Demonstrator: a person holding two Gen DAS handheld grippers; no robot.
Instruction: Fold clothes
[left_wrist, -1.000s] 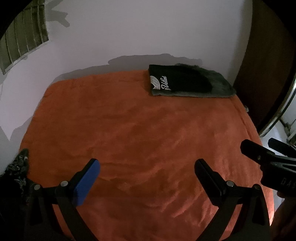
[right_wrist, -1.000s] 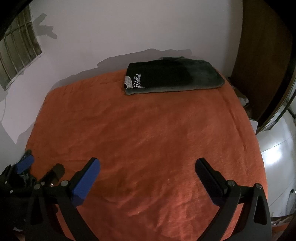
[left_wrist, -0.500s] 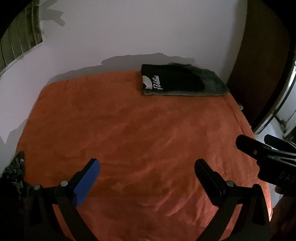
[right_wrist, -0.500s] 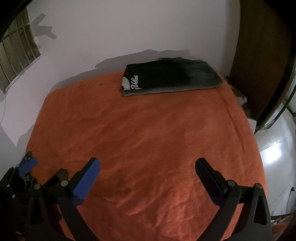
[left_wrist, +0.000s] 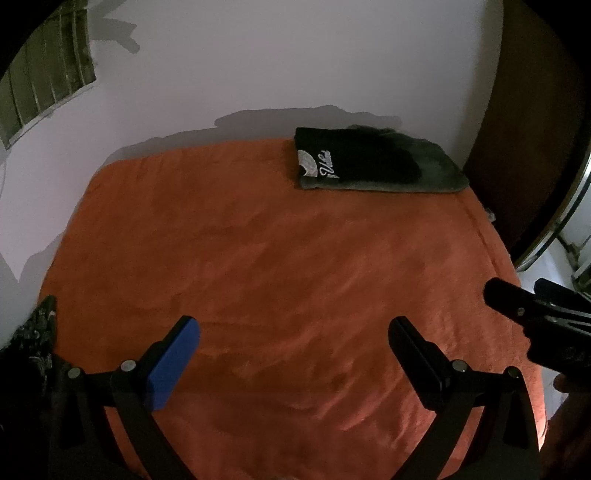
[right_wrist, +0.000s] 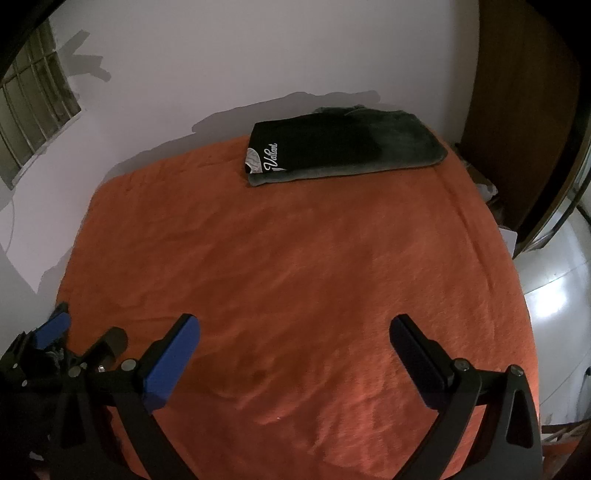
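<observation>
Patterned dark cloth (left_wrist: 35, 332) sits at the left edge of the orange blanket (left_wrist: 277, 258), at about nine o'clock from the left gripper (left_wrist: 291, 354); it looks like an unfolded garment, though too little shows to be sure. That gripper hangs over the near part of the blanket with its fingers spread wide and nothing between them. In the right wrist view it appears at eight o'clock, low at the frame's edge.

Moving right, the right gripper (right_wrist: 295, 350) also hovers over the bare blanket, fingers wide apart and empty; the left wrist view catches it at three o'clock.

Far across the blanket, at about one o'clock from both grippers and against the wall (left_wrist: 295, 55), lies the folded stack (right_wrist: 343, 147): a black garment with white lettering on a grey one. Its long axis runs left to right along the wall, lettered end to the left. It is well apart from both grippers, and the right one looks slightly better placed to reach it. Judging by where things lie, the left gripper is nearer the patterned cloth, likely the next piece to fold.

Against the frame a second ago, the stack sits a little further left in the left wrist view, and less of the patterned cloth shows.
</observation>
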